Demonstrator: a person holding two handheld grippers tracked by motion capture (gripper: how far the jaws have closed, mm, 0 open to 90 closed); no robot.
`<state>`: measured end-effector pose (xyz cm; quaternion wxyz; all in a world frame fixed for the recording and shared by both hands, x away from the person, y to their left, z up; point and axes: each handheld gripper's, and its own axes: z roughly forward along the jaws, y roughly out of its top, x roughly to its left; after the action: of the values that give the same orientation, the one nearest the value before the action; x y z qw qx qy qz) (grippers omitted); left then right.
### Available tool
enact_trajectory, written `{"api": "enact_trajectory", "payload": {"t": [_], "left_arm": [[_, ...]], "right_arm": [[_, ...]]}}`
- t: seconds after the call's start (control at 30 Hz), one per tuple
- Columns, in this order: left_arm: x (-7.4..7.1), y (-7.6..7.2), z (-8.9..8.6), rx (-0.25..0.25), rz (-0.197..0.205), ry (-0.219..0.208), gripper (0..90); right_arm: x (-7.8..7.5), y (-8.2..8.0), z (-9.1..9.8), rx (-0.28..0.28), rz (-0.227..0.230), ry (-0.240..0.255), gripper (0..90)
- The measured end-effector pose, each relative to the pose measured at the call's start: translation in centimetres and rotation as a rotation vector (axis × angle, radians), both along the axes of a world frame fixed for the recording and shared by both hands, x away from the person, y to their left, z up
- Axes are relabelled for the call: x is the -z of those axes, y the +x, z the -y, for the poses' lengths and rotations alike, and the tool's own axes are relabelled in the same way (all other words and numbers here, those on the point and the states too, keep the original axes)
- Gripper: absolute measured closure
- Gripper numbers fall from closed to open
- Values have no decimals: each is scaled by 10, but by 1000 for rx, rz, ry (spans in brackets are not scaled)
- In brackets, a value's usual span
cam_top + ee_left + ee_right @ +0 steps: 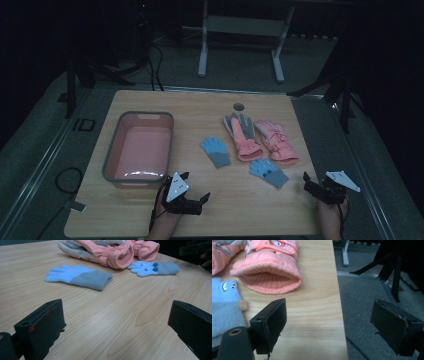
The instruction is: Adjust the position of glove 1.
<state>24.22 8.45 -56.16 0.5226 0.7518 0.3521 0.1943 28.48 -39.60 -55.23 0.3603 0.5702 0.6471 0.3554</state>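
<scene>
Four gloves lie right of the table's middle: a blue-and-grey knit glove, a pink glove with a grey palm, a pink padded glove, and a blue knit glove with dots. My left gripper rests low near the front edge, open, with bare wood between its jaws. My right gripper is open at the front right corner, its jaws straddling the table's right edge, nothing between them.
A pink basin with a grey rim stands empty on the left of the table, just beyond my left gripper. A round cable hole sits near the far edge. Beyond the table's right edge is grey carpet.
</scene>
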Motion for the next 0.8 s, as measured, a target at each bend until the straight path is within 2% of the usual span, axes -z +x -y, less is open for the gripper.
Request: {"api": "enact_trajectory", "payload": {"t": [0.1, 0.17, 0.23, 0.33, 0.37, 0.4, 0.47, 0.57, 0.67, 0.7, 0.73, 0.8], "left_arm": [[0, 0, 0, 1, 2, 1, 9], [0, 0, 1, 5, 6, 10, 9], [0, 0, 2, 8, 8, 14, 9], [0, -1, 2, 9, 12, 15, 9], [0, -1, 2, 10, 13, 14, 9], [0, -1, 2, 10, 13, 15, 9], [0, -1, 2, 11, 13, 14, 9], [0, -1, 2, 12, 17, 17, 9], [0, -1, 2, 16, 22, 20, 9], [0, -1, 2, 16, 22, 21, 9], [0, -1, 2, 16, 21, 22, 9], [0, -1, 2, 17, 22, 22, 9]], "right_arm": [[0, -1, 0, 3, -14, 9, 127], [-1, -2, 1, 2, -67, 23, 121], [-2, -2, 1, -8, -138, 34, 112], [-4, -3, 0, -16, -144, 43, 112], [-12, -2, -1, -45, -215, 14, 135], [-17, 0, 1, -81, -235, 64, 135], [-26, 2, 4, -106, -228, 139, 139], [-41, 9, -2, -124, -214, 107, 138], [-60, 15, -12, -180, -170, 107, 125], [-66, 17, -16, -201, -159, 87, 125], [-71, 19, -20, -216, -160, 72, 124], [-79, 24, -26, -243, -161, 81, 130]]}}
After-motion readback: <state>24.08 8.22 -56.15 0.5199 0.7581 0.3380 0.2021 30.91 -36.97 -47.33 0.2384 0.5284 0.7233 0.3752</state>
